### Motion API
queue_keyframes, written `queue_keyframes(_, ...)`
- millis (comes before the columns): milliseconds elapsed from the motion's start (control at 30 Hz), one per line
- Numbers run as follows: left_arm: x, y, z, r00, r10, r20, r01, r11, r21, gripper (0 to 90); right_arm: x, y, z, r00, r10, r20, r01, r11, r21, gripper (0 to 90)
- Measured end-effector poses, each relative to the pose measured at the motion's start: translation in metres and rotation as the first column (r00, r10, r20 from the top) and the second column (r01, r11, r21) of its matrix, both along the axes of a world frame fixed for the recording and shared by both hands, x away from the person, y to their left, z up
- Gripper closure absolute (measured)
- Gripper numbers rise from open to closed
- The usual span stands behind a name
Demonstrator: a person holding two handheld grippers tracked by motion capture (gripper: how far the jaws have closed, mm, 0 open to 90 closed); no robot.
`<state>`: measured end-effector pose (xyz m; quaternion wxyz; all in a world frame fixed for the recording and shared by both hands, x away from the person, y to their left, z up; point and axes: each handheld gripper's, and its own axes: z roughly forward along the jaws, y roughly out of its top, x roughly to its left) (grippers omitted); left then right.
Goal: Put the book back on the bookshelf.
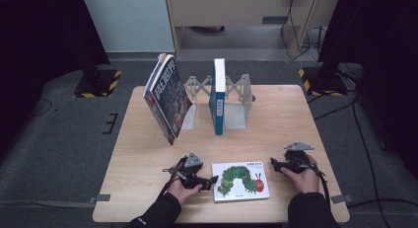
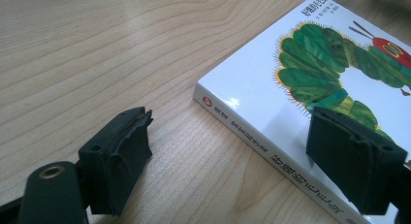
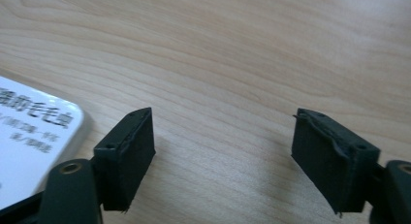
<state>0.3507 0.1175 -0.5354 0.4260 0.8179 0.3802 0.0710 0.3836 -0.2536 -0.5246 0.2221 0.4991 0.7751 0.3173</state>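
A white picture book with a green caterpillar on its cover (image 1: 241, 180) lies flat near the table's front edge. My left gripper (image 1: 211, 181) rests at the book's left side, open; in the left gripper view the book (image 2: 291, 88) has its spine corner between the jaws, one jaw over the cover and the other over bare wood. My right gripper (image 1: 274, 164) is open just right of the book, and in the right gripper view the book's corner (image 3: 34, 136) lies beside the left jaw. My right gripper (image 3: 223, 141) holds nothing.
A metal bookend rack (image 1: 236, 97) stands at the back middle of the wooden table (image 1: 138, 154) with a blue book (image 1: 217, 97) upright in it. A large dark-covered book (image 1: 167, 97) leans tilted to its left.
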Motion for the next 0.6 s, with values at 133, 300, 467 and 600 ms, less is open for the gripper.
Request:
queue_keyframes(133, 0.000, -0.001, 0.000, 1.0000, -0.001, 0.002, 0.001, 1.0000, 0.010, 11.7, -0.012, 0.004, 0.011, 0.9997, 0.009, 0.021, -0.010, 0.998, 0.064, 27.6)
queue_keyframes(300, 0.000, -0.002, 0.000, 1.0000, 0.006, 0.000, -0.006, 0.9996, 0.028, 4.4, -0.029, 0.006, 0.016, 0.9989, 0.041, -0.023, -0.038, 0.993, 0.115, 28.2)
queue_keyframes(467, 0.000, -0.003, 0.000, 1.0000, 0.007, 0.000, -0.007, 0.9994, 0.033, 2.2, -0.037, 0.015, 0.016, 0.9964, 0.066, -0.053, -0.058, 0.990, 0.130, 29.3)
queue_keyframes(600, 0.001, -0.003, -0.001, 1.0000, 0.005, -0.001, -0.005, 0.9995, 0.032, 1.8, -0.041, 0.026, 0.014, 0.9912, 0.103, -0.083, -0.091, 0.986, 0.140, 30.2)
